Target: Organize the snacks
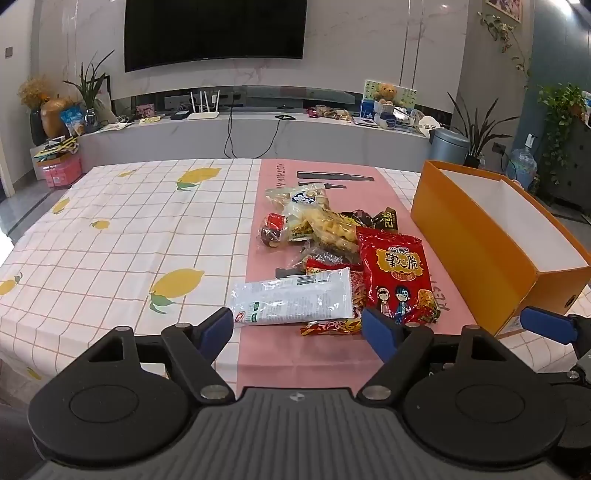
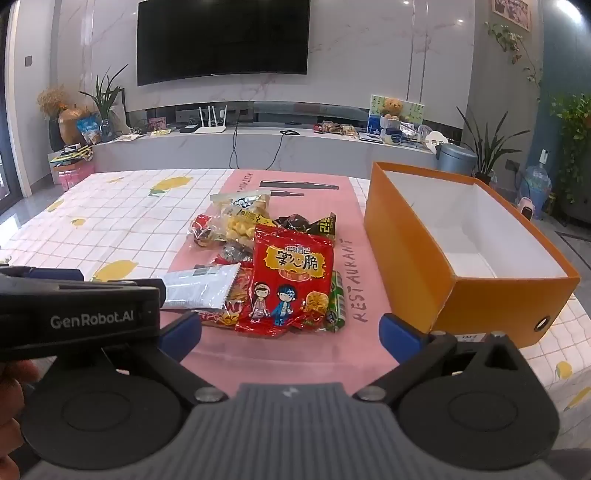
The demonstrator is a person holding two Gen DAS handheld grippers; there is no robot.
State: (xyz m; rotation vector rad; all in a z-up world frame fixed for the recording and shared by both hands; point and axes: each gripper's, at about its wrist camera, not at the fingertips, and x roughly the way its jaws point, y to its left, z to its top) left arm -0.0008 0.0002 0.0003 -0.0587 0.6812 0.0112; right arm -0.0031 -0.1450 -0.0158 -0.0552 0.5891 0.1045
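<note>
A pile of snack packets lies on the pink runner: a red packet with cartoon figures (image 1: 397, 275) (image 2: 291, 275), a white packet (image 1: 295, 301) (image 2: 201, 288), a yellow puffed-snack bag (image 1: 317, 221) (image 2: 242, 216) and dark wrapped pieces (image 2: 295, 221). An open orange box (image 1: 495, 236) (image 2: 465, 243), white inside and empty, stands to their right. My left gripper (image 1: 299, 326) is open, just short of the white packet. My right gripper (image 2: 290, 330) is open, just short of the red packet. The left gripper's body (image 2: 79, 314) hides the white packet's left end in the right wrist view.
The table wears a white checked cloth with lemons (image 1: 129, 229). Beyond it runs a low TV bench (image 1: 258, 129) with a router, cables and clutter, under a wall TV (image 1: 216, 31). A grey bin (image 1: 448, 146) and plants stand at the far right.
</note>
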